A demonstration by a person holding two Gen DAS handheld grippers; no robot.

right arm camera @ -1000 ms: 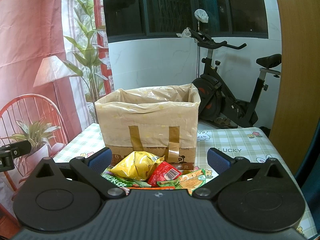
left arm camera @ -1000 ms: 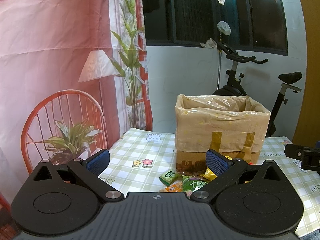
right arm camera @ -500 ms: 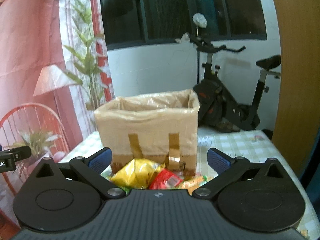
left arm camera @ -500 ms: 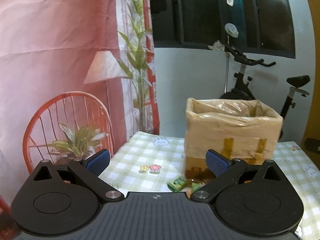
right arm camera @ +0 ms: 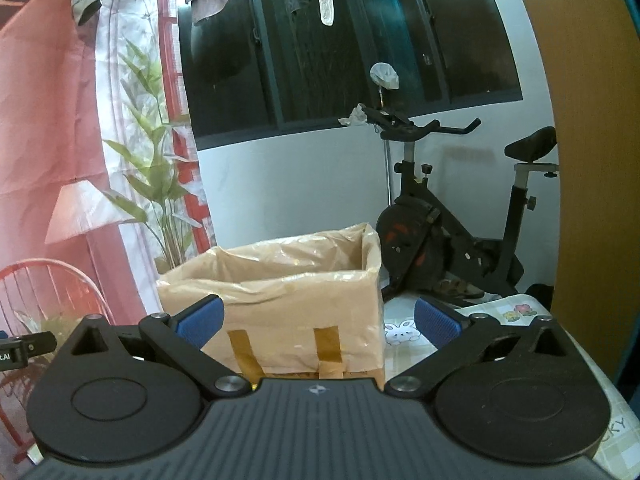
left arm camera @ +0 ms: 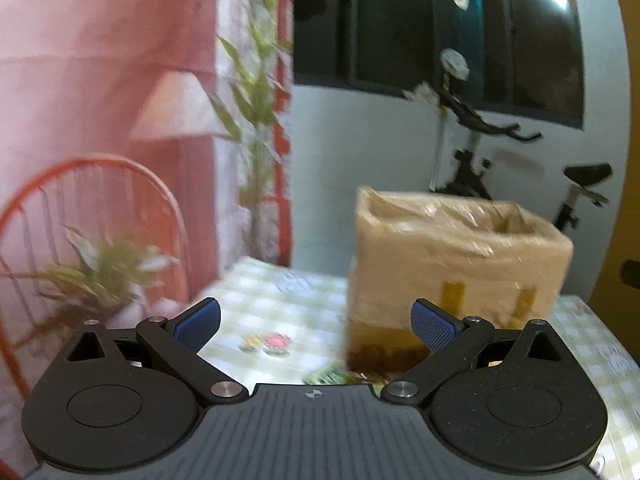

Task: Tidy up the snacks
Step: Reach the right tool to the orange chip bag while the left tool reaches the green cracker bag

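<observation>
Both the left gripper (left arm camera: 316, 318) and right gripper (right arm camera: 318, 318) gape empty — drop toward the snacks (left arm camera: 326, 376) before the box (right arm camera: 288, 304), gently.

We have raised both grippers. The snack pile no longer shows in the right view; the box (right arm camera: 280, 304) sits lower in frame.

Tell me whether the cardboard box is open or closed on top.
Open: the cardboard box shows an uncovered, plastic-lined mouth in the right wrist view. Contents cannot be seen.
</observation>
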